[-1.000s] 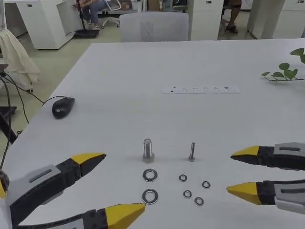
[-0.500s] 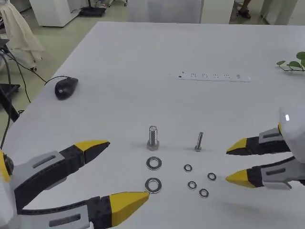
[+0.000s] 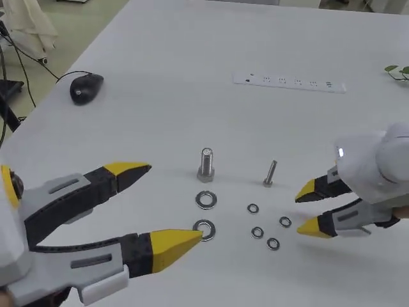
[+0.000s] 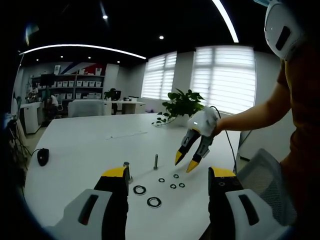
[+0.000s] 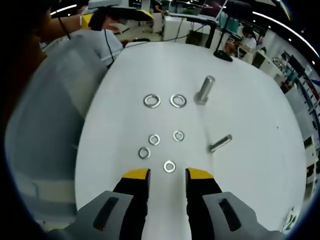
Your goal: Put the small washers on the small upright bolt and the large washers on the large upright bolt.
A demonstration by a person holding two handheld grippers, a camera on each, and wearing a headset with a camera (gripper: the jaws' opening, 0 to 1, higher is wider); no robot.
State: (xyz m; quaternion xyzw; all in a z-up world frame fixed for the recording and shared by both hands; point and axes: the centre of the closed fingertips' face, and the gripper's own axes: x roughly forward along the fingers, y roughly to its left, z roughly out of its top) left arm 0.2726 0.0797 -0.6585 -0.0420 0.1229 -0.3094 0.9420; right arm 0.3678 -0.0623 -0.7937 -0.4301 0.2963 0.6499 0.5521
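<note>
A white table (image 3: 192, 77) in an open office, mostly bare. At the upper left of the head view lies a mouse (image 3: 85, 86). At the lower left the left gripper (image 3: 174, 202) hangs with its jaws spread wide and nothing in them; its lower tip overlaps the nearer of the two large washers (image 3: 204, 228), and I cannot tell whether it touches. Just right of it, near the middle, the large bolt (image 3: 206, 164) stands upright with both large washers flat on the table below it. Further right stands the small bolt (image 3: 270, 173), with the four small washers (image 3: 257, 233) scattered loosely below it, none on a bolt yet. A power strip (image 3: 289, 82) lies above, well apart. At the right the right gripper (image 3: 299, 215) points at the small washers, jaws parted by a narrow gap and empty, the nearest washer just ahead of its tips. A plant (image 3: 399, 70) sits at the upper right edge.

I'd say the trouble is the washers: thin, flat on a smooth top, so the tips may skate over one or flick it into its neighbours. The small bolt is close by; a knock from the jaws could tip it.
</note>
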